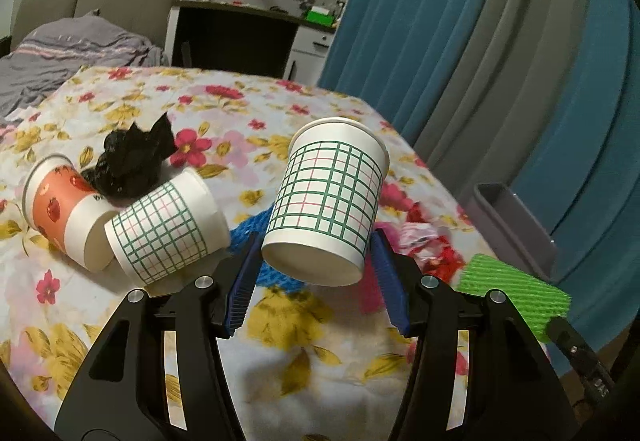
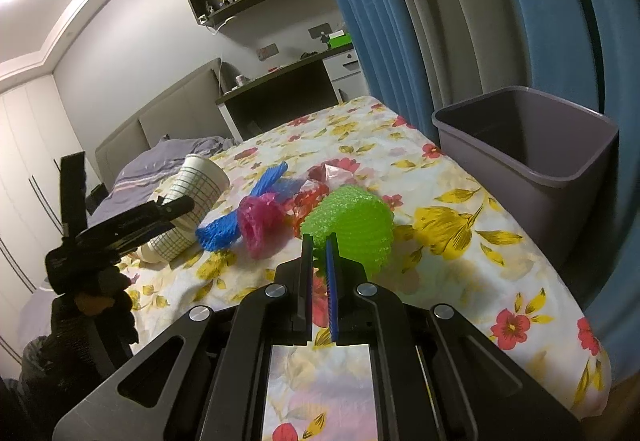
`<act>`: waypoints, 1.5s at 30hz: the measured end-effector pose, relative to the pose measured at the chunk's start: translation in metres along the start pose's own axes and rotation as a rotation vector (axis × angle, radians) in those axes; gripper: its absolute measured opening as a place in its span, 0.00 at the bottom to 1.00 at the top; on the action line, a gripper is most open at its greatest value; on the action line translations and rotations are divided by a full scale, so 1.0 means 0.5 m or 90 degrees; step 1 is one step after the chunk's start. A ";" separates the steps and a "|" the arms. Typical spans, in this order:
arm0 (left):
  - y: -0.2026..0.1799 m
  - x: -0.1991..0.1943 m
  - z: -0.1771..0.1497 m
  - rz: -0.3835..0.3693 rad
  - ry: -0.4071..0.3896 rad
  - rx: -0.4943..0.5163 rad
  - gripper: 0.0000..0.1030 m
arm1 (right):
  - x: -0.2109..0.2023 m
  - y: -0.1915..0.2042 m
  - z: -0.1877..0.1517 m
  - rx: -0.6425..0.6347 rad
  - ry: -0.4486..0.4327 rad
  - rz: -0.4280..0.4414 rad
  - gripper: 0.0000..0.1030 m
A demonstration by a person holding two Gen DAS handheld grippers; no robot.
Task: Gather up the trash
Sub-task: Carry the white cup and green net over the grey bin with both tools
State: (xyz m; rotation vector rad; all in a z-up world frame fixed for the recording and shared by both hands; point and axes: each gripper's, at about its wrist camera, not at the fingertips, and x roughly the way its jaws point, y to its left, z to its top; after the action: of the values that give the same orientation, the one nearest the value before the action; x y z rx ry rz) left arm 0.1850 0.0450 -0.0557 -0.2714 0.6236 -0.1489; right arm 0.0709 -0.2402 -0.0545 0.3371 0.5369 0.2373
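Note:
My left gripper (image 1: 316, 241) is shut on a white paper cup with a green grid (image 1: 326, 201), held by its base above the floral table. It also shows in the right wrist view (image 2: 192, 197). My right gripper (image 2: 319, 241) is shut on the edge of a green foam net (image 2: 352, 227), lifted above the table; the net also shows in the left wrist view (image 1: 516, 297). A second grid cup (image 1: 168, 229), an orange cup (image 1: 66, 213) and a black crumpled bag (image 1: 132, 161) lie on the left of the table.
A grey trash bin (image 2: 532, 153) stands open at the table's right edge, by the blue curtain (image 2: 400, 21). A blue foam net (image 2: 244, 209), a pink foam net (image 2: 260, 221) and a red wrapper (image 2: 316, 189) lie mid-table. A bed and a desk are behind.

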 end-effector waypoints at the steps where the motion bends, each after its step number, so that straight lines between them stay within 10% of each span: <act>1: -0.006 -0.007 0.002 -0.005 -0.005 0.003 0.52 | -0.002 0.000 0.002 -0.001 -0.003 -0.001 0.07; 21: -0.236 -0.002 0.044 -0.139 -0.010 0.102 0.52 | -0.068 -0.068 0.093 -0.021 -0.087 -0.096 0.07; 31: -0.446 0.129 0.043 -0.243 0.043 0.164 0.52 | -0.032 -0.199 0.165 0.001 -0.092 -0.198 0.07; 45: -0.550 0.296 0.014 -0.267 0.124 0.181 0.53 | 0.036 -0.302 0.160 0.037 -0.037 -0.237 0.07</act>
State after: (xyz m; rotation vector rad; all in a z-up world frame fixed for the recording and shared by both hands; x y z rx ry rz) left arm 0.2924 -0.2482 -0.0516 -0.1086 0.7234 -0.6679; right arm 0.1486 -0.3934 -0.0547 0.2930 0.5395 -0.1472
